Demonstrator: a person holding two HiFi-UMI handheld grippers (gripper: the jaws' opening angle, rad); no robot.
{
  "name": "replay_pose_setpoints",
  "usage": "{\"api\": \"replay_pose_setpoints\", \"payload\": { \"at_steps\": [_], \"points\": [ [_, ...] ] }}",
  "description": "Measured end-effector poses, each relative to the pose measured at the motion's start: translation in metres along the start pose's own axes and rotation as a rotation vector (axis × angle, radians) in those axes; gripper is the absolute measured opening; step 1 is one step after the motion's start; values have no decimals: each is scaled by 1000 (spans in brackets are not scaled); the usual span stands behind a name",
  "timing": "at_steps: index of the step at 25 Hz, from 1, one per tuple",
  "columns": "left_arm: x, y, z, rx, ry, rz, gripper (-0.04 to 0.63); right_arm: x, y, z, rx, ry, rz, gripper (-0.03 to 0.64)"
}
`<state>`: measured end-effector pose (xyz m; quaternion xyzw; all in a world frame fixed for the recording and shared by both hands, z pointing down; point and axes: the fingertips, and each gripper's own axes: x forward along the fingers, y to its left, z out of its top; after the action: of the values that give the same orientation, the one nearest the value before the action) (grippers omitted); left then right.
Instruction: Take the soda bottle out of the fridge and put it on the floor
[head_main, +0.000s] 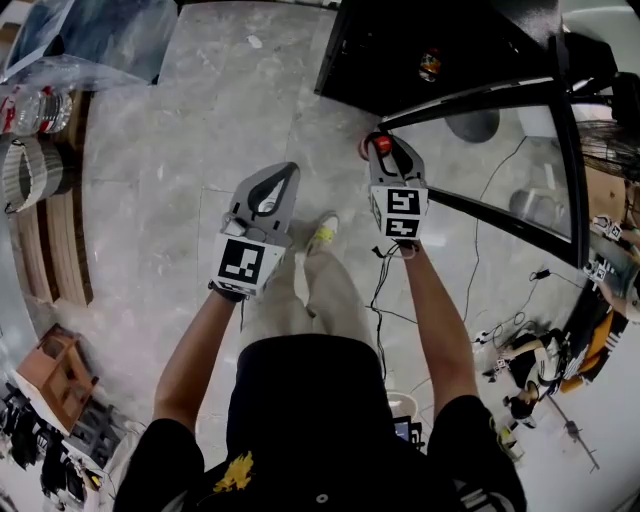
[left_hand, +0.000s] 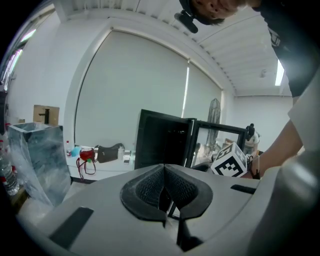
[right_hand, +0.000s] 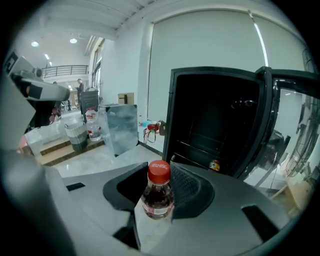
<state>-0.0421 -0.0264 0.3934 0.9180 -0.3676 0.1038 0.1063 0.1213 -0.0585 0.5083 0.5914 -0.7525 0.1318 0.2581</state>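
I hold one soda bottle (right_hand: 158, 192) upright, cap up, pinched in my right gripper's (right_hand: 159, 186) fingers (right_hand: 189, 187); my left gripper's (left_hand: 165, 189) fingers (left_hand: 146, 189) are pressed together.

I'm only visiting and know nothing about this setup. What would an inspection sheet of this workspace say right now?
Surface: grey stone floor.
Job's things: soda bottle, red cap, held outside the open black fridge, not yet set down.
Clutter: water bottles and wooden box at the left.
Grippers: right hand-held gripper shut on the soda bottle; left hand-held gripper shut, empty.
Cables: black cables on the floor by the person's feet.
Surroundings: large window with its blind down.
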Motion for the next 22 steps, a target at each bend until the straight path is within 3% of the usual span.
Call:
{"api": "replay_pose_setpoints", "payload": {
  "at_steps": [10, 17, 20, 22],
  "points": [
    [-8, 30, -18, -27, 1, 35, 18, 35, 19, -29, -41, 109, 61, 126],
    [-13, 67, -22, -50, -10, 16, 18, 63, 25, -37, -67, 182, 39, 126],
    [-2, 89, -36, -85, 1, 39, 18, 81, 21, -45, -56, 210, 25, 126],
    [9, 99, -50, -63, 20, 48, 18, 95, 20, -53, -47, 216, 22, 124]
  ]
}}
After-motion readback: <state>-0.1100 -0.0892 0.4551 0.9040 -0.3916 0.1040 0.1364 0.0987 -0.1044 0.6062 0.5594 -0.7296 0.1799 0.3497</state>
